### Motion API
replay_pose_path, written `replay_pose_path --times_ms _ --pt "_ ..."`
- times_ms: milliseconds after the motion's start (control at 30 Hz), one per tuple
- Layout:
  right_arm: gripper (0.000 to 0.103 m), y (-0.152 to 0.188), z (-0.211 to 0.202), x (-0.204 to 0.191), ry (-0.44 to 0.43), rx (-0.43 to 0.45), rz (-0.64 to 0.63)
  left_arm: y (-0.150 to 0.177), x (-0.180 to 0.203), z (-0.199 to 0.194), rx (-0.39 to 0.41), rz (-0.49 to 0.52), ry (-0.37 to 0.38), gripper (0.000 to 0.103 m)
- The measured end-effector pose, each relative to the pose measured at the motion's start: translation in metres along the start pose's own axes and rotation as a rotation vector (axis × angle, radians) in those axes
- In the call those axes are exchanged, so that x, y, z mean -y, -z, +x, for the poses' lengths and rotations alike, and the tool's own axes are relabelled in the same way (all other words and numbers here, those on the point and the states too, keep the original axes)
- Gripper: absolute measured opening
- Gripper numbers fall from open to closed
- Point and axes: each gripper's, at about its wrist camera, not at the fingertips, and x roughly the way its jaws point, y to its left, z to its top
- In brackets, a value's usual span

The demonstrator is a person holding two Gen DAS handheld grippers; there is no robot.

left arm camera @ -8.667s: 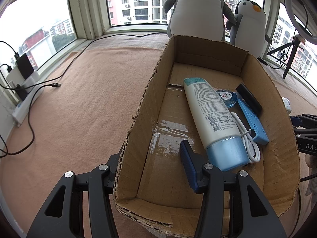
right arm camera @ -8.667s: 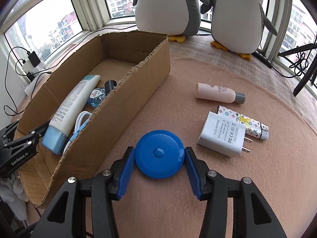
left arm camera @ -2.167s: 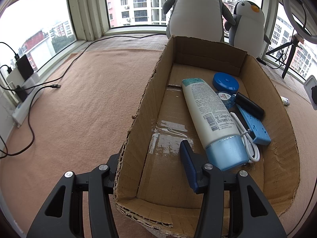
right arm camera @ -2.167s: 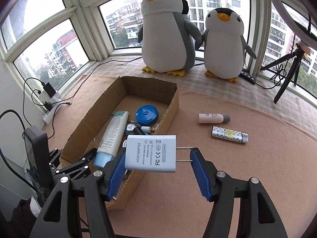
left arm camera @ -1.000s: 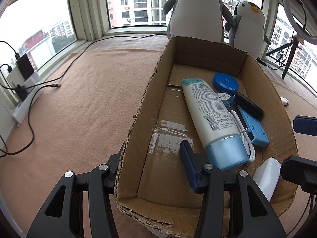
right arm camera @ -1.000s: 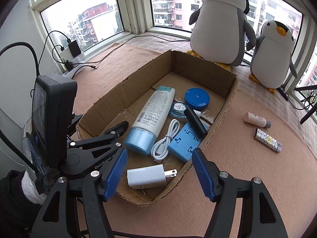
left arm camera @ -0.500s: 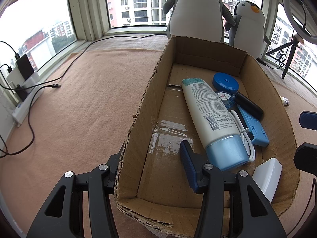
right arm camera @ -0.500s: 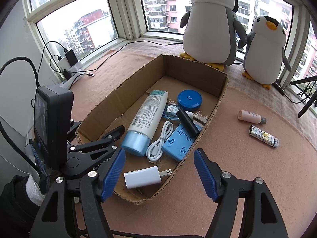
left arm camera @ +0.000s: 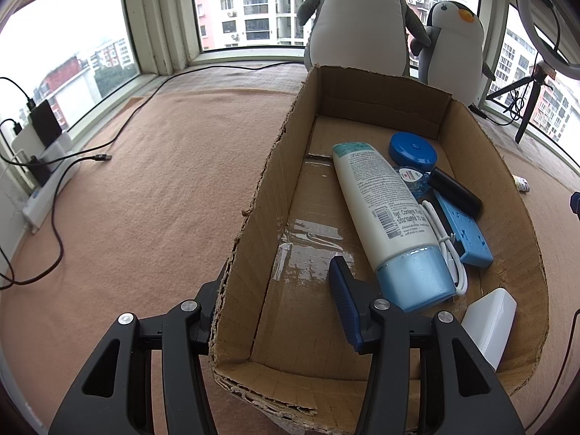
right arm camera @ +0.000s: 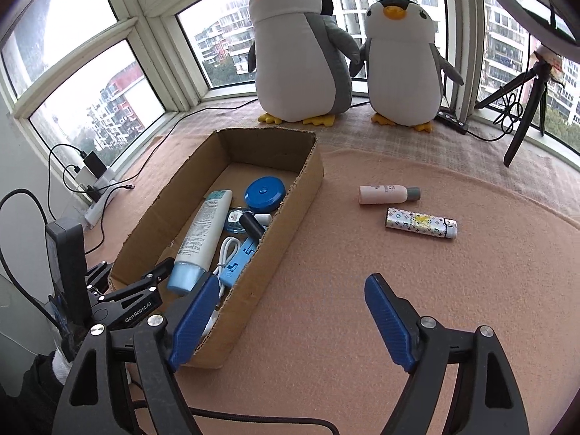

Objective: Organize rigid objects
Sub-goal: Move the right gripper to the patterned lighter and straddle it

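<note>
A cardboard box [left arm camera: 522, 195] lies on the pink carpet. It holds a white tube with a blue cap [left arm camera: 384, 210], a round blue case [left arm camera: 413, 148], a black cylinder [left arm camera: 455, 192], a blue power strip [left arm camera: 467, 232], a white cable [left arm camera: 449, 250] and a white charger adapter [left arm camera: 489, 322] in the near right corner. My left gripper [left arm camera: 279, 286] stands open astride the box's left wall, one finger outside and one inside. My right gripper [right arm camera: 291, 282] hangs open and empty above the carpet, just right of the box [right arm camera: 301, 203]. A pink bottle [right arm camera: 389, 194] and a patterned tube [right arm camera: 420, 223] lie on the carpet.
Two plush penguins [right arm camera: 301, 58] stand on the window ledge behind the box. A tripod [right arm camera: 525, 108] stands at the far right. Cables and a power strip [left arm camera: 47, 188] run along the left wall. Bare carpet spreads around the bottle and the patterned tube.
My right gripper released the white adapter in the box's near corner, then drew back up and to the right, out of the box. The left gripper has not moved.
</note>
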Motion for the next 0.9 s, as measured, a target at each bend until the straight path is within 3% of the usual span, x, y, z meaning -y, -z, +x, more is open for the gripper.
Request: replay_pose_path --times_ms 467,800,833,900 --pt "0.088 -0.014 0.021 0.075 0.128 -0.009 0.110 0.000 0.000 0.000 0.000 0.000 0.000 0.049" --pt "0.088 -0.036 0.041 0.108 0.105 -0.021 0.174 -0.001 0.001 0.001 0.000 -0.002 0.002 0.049" --pt "0.086 -0.040 0.045 0.108 0.119 -0.025 0.160 -0.001 0.001 0.001 0.000 -0.003 0.002 0.049" --pt "0.068 -0.048 0.055 0.108 0.135 -0.048 0.131 -0.001 0.002 0.001 -0.001 -0.003 0.002 0.049"
